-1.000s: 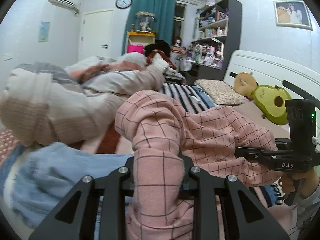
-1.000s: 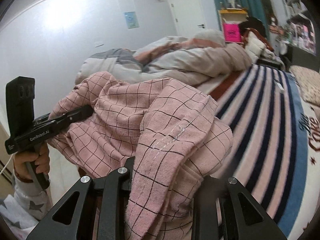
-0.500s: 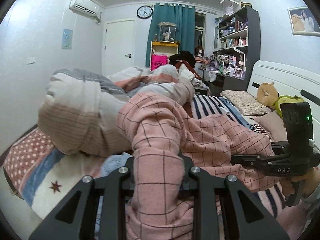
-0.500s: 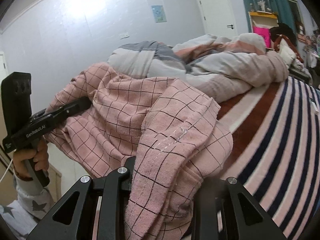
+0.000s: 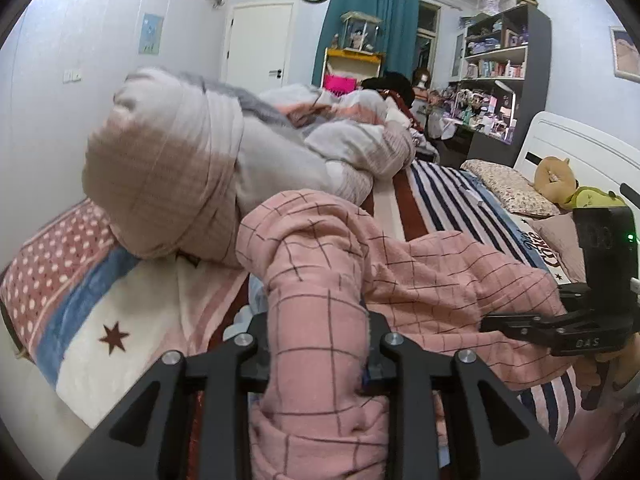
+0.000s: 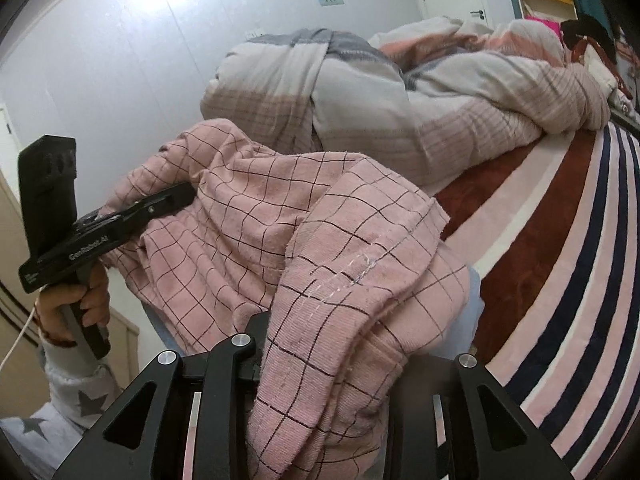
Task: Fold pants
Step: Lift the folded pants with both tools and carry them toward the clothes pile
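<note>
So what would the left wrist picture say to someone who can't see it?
The left gripper, jaws opening, has pink checked pants bunched between them, over a striped bedspread. At right, the right gripper has the same pants. A rolled duvet lies behind.

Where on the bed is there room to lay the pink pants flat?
The striped blanket is bare between the rolled duvet and the pants, stretching toward the pillow. The star-print patch left of the pants is also free. By the headboard it is crowded with the pillow and plush toys.
</note>
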`<state>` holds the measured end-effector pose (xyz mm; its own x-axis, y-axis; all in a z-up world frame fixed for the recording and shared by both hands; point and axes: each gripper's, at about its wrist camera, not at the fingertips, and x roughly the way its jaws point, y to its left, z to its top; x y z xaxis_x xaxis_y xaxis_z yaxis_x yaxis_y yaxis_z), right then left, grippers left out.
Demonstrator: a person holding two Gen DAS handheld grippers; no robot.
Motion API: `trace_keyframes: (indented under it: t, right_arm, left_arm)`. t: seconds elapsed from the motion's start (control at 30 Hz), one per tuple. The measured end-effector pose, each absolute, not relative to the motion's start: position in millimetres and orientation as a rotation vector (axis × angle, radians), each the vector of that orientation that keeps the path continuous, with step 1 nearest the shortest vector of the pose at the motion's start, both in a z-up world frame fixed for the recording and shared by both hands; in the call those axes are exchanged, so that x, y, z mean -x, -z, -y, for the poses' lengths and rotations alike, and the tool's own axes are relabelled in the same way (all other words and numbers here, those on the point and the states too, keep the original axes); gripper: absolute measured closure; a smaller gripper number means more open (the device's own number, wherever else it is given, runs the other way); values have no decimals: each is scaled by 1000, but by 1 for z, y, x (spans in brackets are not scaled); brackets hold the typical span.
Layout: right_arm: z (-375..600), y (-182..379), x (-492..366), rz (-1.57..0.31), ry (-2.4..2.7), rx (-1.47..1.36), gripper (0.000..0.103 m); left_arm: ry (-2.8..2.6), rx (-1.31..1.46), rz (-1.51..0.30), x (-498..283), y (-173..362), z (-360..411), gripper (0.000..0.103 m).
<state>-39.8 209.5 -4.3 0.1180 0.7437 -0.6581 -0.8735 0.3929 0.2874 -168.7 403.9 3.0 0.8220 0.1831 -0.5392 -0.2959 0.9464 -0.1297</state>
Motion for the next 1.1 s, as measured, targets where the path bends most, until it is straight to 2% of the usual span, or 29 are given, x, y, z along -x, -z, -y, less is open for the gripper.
trace_keyframes:
  t: [0.1,0.47,0.6,0.7,0.83,1.1]
  right_arm:
    - [-210,7,41,-834,-1197,195,73]
    - [-206,6,45,-832,-1181,205,69]
    - [-203,4,46,-817,-1170,218,63]
    - [-200,4,47,-814,-1163,220,59]
    - [-195,1,49,-798,-1158,224,55]
    - [-176,-6,52,-779,-1145,204,47]
  left_arm:
    - [-267,223,-569,165,7,-408,77]
    - [-273,251,-573,162,14,-414,72]
    - [-285,251,-563,163,13,-412,69]
    - [-303,240,-559,165,10,-408,63]
    - [-324,198,-545,171,0,-396,44]
    - [-378,121,-530,180,-20,-371,38]
